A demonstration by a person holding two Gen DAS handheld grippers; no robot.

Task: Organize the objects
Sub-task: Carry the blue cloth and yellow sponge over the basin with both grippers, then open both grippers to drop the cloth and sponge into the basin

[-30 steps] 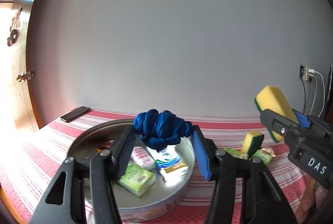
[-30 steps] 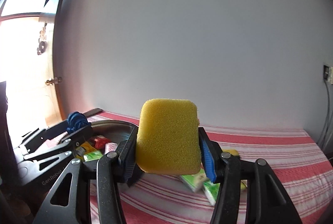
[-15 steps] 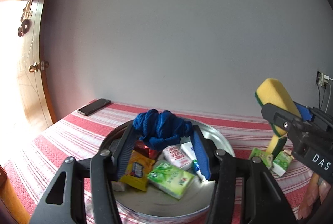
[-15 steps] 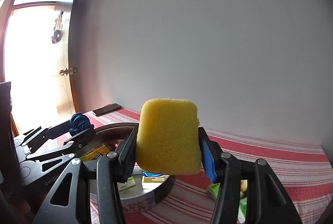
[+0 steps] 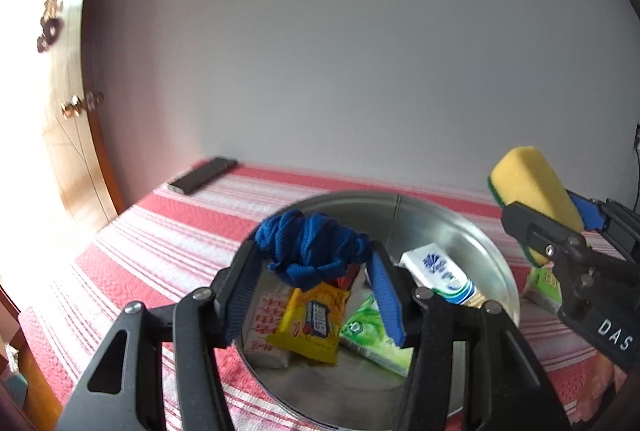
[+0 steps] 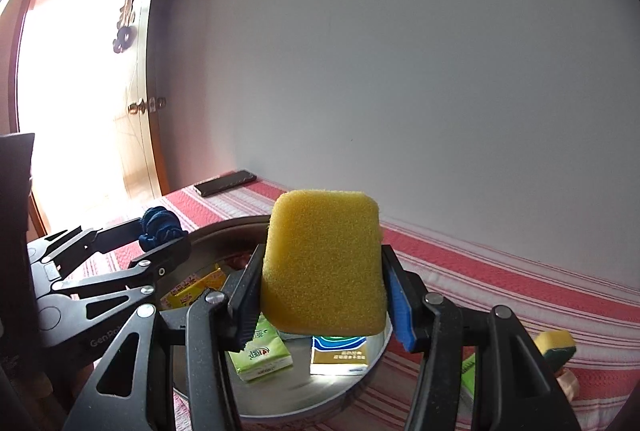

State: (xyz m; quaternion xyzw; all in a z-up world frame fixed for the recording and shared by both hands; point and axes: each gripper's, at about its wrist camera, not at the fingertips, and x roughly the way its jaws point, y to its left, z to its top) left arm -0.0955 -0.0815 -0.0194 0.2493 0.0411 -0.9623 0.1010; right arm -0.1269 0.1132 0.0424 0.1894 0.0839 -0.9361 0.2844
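My left gripper (image 5: pixel 310 283) is shut on a bunched blue cloth (image 5: pixel 310 249) and holds it above the round metal tin (image 5: pixel 436 215). My right gripper (image 6: pixel 322 295) is shut on a yellow sponge (image 6: pixel 322 263) and holds it over the tin's (image 6: pixel 360 379) right side. The tin holds a yellow snack packet (image 5: pixel 310 323), a white-and-red pack (image 5: pixel 264 327), a green tissue pack (image 5: pixel 372 331) and a white-and-blue box (image 5: pixel 438 273). In the left wrist view the right gripper (image 5: pixel 556 231) and its sponge (image 5: pixel 532 183) show at the right.
A black phone (image 5: pixel 202 175) lies at the back left of the red striped tablecloth (image 5: pixel 160 231). A second yellow-green sponge (image 6: pixel 556 345) and a green pack (image 5: pixel 546 285) lie right of the tin. A wooden door (image 5: pixel 68 111) stands left. A grey wall is behind.
Both grippers have moved left and over the tin, still holding the cloth and the sponge. More of the tin's contents show beneath the left gripper.
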